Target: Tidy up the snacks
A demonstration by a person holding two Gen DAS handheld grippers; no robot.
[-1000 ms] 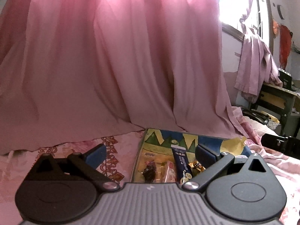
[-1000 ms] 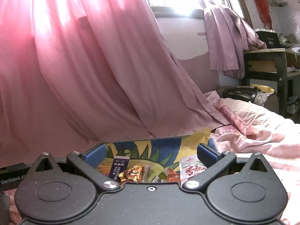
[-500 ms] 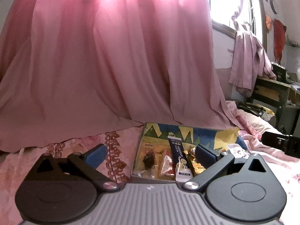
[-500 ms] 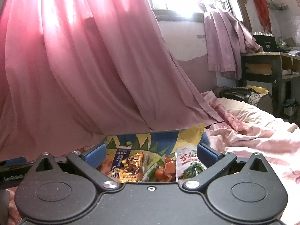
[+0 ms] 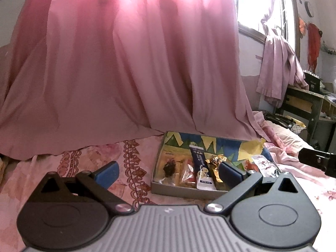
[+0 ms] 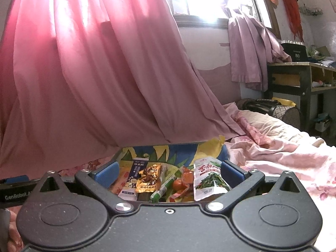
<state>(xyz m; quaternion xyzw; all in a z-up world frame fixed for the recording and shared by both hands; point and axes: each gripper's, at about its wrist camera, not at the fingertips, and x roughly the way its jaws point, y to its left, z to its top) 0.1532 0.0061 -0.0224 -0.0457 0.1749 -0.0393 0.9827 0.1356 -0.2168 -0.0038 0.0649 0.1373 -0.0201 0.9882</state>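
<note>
Snacks (image 6: 168,180) lie packed side by side in a shallow patterned box (image 5: 180,190) on the bed; whether sorting is starting or done, the scene cannot say. Both tools gape wide and empty: the right tool (image 6: 169,172) low over the packets, the left tool (image 5: 168,173) level, straddling the box's near left corner.

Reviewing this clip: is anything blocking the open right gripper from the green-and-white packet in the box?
Nothing visible does. The right gripper is open and empty, and the green-and-white packet lies on top of the other snacks in the box, beside the right finger, with no lid or cloth over it.
</note>
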